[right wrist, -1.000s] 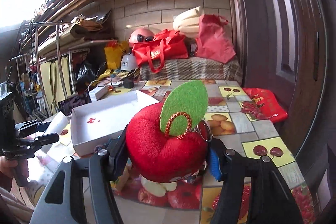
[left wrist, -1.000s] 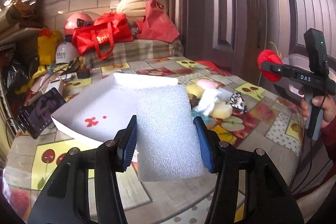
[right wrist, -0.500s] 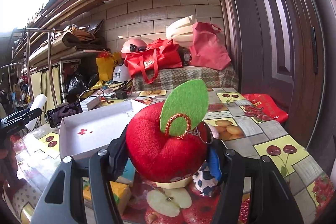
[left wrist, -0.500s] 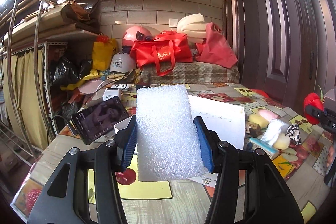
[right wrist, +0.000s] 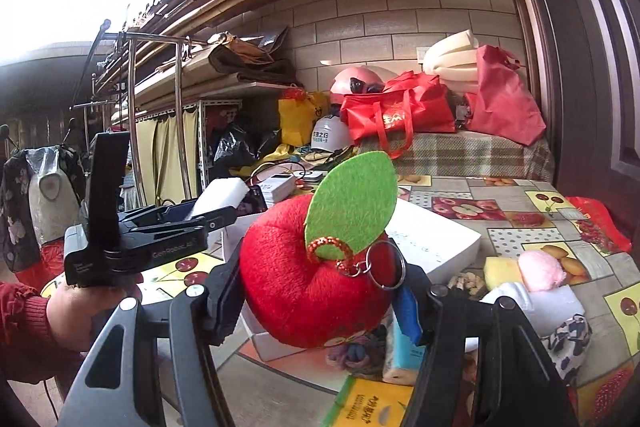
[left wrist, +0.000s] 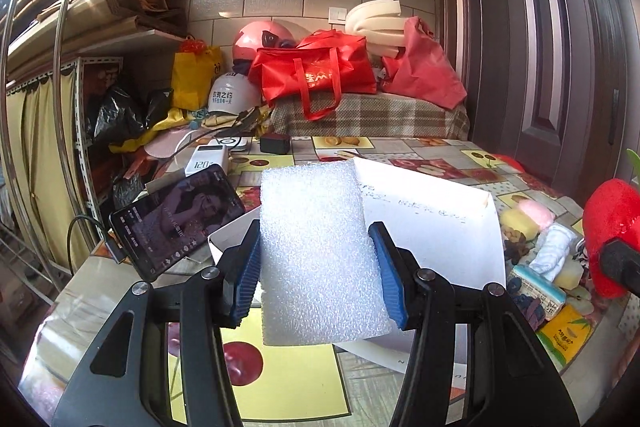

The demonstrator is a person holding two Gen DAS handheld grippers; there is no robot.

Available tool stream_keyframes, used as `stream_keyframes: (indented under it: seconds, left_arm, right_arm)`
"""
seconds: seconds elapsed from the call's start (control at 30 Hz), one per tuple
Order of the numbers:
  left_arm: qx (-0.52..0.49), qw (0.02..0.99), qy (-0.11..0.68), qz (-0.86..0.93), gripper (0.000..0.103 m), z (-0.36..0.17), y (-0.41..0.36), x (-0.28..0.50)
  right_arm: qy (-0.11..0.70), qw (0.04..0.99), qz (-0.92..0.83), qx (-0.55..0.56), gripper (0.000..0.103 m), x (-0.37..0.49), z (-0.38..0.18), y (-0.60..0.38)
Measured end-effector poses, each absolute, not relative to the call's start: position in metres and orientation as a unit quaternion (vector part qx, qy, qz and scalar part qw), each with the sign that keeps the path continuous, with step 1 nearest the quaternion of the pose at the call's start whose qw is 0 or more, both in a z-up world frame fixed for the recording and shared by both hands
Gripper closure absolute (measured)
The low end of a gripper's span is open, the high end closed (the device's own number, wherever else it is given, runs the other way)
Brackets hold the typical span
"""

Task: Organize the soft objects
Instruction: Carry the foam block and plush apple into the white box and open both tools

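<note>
White foam sheet (left wrist: 320, 251), pebbled and upright, is clamped between the blue pads (left wrist: 249, 275) of the left gripper (left wrist: 318, 277); the sheet is held above the near edge of the fruit-print tablecloth (left wrist: 288, 379), in front of a white cardboard box (left wrist: 432, 227). A smartphone (left wrist: 176, 223) with a lit screen leans just left of the box. From the right wrist camera, the right gripper (right wrist: 320, 299) is clamped on a red plush apple (right wrist: 316, 283) with a green felt leaf (right wrist: 352, 207) and a metal key ring (right wrist: 384, 267); the apple is held over the table, near the box's corner. Below and to the right of it lies a pile of soft things: a pink pompom (right wrist: 540, 271), a yellow sponge (right wrist: 500, 267), a white rolled cloth (right wrist: 536, 303) and a yellow tissue pack (right wrist: 372, 405). A hand (right wrist: 80, 311) in a red sleeve grips the left tool's handle at the left of this view.
</note>
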State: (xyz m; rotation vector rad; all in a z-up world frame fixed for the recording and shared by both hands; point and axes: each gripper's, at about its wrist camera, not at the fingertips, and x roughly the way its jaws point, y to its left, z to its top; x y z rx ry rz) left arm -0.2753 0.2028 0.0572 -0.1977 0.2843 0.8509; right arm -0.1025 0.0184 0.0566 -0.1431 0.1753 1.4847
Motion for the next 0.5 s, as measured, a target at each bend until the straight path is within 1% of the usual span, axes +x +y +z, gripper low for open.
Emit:
stream_keyframes:
  seconds: [0.23,0.4,0.5]
  left_arm:
    - [-0.115,0.889,0.122,0.426,0.051,0.058,0.215,-0.284]
    - [-0.102,0.89,0.126,0.427,0.051,0.057,0.216,-0.277]
    - [-0.087,0.893,0.131,0.421,0.051,0.058,0.218,-0.261]
  right_arm:
    - [0.132,0.696,0.705,-0.033,0.041,-0.109,0.051,0.062]
    - [0.167,0.71,0.684,-0.01,0.041,-0.085,0.043,0.076]
    - [0.155,0.739,0.655,-0.009,0.041,-0.067,0.044,0.078]
